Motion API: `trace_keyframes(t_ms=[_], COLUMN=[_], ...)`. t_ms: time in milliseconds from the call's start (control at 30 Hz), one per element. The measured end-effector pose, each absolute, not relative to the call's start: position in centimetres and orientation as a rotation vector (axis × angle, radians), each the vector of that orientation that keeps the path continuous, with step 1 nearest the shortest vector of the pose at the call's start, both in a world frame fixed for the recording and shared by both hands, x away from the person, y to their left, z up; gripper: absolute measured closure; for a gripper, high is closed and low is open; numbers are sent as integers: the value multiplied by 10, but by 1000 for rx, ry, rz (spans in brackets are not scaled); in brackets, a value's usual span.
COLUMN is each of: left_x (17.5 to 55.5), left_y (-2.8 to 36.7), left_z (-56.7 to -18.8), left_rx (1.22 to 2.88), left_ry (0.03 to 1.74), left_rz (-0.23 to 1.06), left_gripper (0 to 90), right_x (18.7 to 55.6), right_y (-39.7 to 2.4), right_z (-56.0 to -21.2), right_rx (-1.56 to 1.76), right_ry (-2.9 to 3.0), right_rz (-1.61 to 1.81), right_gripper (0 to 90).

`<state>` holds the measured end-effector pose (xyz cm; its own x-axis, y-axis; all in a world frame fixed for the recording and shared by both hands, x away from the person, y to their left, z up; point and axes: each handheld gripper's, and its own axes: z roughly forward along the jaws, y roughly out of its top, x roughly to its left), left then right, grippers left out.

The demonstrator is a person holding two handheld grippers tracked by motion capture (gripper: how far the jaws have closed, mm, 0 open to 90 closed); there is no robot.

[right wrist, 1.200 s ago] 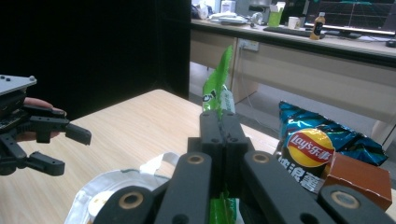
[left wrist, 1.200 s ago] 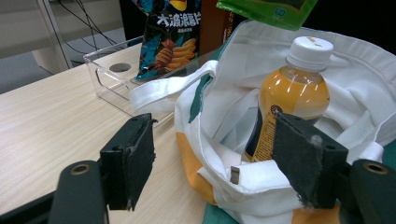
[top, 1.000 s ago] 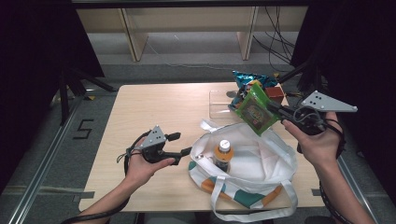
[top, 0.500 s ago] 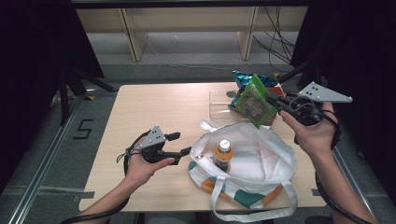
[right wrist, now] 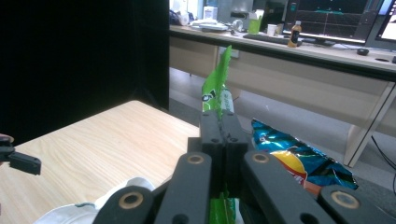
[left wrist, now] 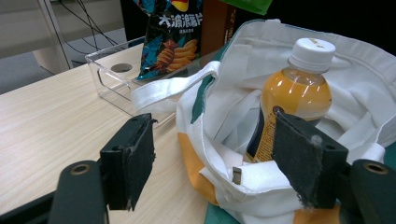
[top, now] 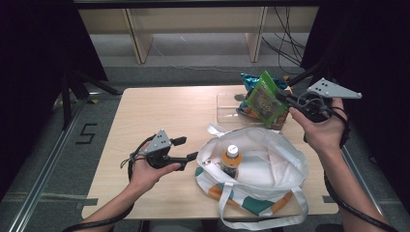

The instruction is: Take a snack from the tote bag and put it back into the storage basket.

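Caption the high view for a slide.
Right gripper lifts a green snack bag clear of the white tote bag holding an orange bottle.

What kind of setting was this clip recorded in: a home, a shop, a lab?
Most likely an office or lab used for recording. A plain wooden table stands between black curtains, and the right gripper view shows a long desk bearing computer monitors. Loose cables lie on the floor.
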<state>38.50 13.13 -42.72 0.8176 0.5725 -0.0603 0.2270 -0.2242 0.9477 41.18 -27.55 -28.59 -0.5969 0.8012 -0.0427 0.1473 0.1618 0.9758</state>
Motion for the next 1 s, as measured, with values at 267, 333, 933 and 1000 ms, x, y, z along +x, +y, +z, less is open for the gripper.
trace_keyframes(t_ms=[267,333,933,1000], left_x=[385,385,386,386], left_y=[132,132,133,132], left_z=[-427,-427,-427,-427], left_rx=[1809,1810,1810,1811], left_ry=[617,616,616,615], left_rz=[360,360,362,362], left_gripper=[293,292,293,293], right_x=[422,425,445,447], right_y=[-278,-278,-276,-275], right_z=[-289,-290,-294,-294], right_rx=[916,911,952,967], right_ry=[1850,1849,1845,1838], right_rz=[1449,1447,1422,1425], right_gripper=[900,900,900,900])
